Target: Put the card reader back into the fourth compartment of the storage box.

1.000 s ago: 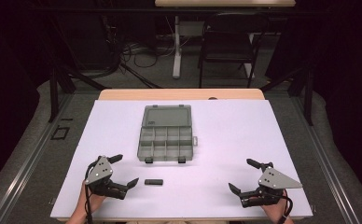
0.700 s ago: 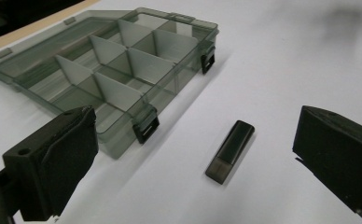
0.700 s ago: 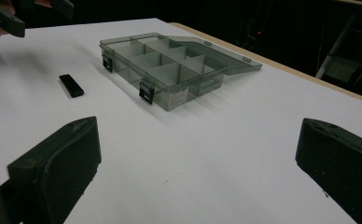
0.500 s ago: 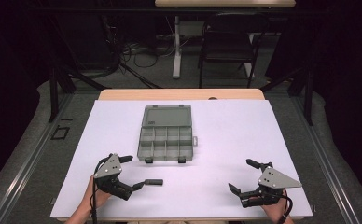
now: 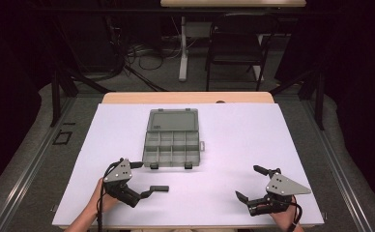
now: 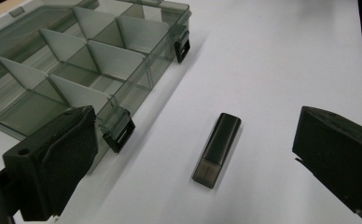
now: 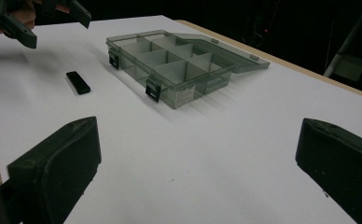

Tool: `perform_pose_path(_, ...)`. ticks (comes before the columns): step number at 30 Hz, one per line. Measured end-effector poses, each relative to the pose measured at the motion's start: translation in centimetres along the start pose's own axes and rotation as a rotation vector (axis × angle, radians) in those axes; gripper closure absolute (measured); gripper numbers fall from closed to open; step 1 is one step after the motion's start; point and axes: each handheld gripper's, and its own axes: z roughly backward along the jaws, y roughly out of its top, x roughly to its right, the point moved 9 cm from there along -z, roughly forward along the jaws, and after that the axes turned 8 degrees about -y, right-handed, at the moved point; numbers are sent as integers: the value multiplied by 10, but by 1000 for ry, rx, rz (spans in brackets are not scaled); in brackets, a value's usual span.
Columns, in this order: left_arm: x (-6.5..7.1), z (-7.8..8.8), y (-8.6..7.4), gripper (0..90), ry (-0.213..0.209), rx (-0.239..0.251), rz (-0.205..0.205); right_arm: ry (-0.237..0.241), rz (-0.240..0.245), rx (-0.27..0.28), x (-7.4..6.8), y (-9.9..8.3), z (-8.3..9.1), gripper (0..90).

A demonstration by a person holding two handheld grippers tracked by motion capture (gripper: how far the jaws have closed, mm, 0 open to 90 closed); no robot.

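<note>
Right, my left gripper (image 6: 195,144) fingers wide, straddling flash drive (image 6: 216,150), probably uncapped, flat on worktop (image 5: 234,145). Nothing gripped yet. Organizer box (image 5: 172,139) open, compartments bare. Right gripper (image 5: 251,184) wide, idle.

Both grippers, left gripper (image 5: 138,180) and right gripper (image 5: 252,183), are black with grey three-cornered plates, chunky black fingers (image 6: 58,158) and trailing black cables.

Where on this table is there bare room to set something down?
Widest bare stretch: right of the open organizer box, out to the table edge and down toward the right gripper. Another strip lies left of the box. Tightest spot: near the box's front, where the small black stick lies by the left gripper.
</note>
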Motion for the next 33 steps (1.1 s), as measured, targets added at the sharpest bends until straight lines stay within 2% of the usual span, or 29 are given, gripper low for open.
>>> perform_pose_path(3, 0, -5, -2, 2, -26, -22, -4, 2, -7, -3, 1, -1, 0, 0)
perform_pose_path(14, -3, -12, -5, 3, -62, -72, -22, 7, -6, -4, 0, -1, 0, 0)
perform_pose_path(17, -2, -13, -6, 3, -74, -96, -48, 11, -3, -2, -1, 0, 0, 0)
perform_pose_path(24, -1, -16, -6, 13, -97, -112, -76, 13, -7, 1, 0, -1, -1, 0)
perform_pose_path(30, -1, -18, -9, 88, -131, -129, -99, 15, -3, -4, -1, -1, -1, 0)
perform_pose_path(33, -1, -18, -11, 154, -148, -133, -106, 17, -1, -10, -1, -2, -1, 0)
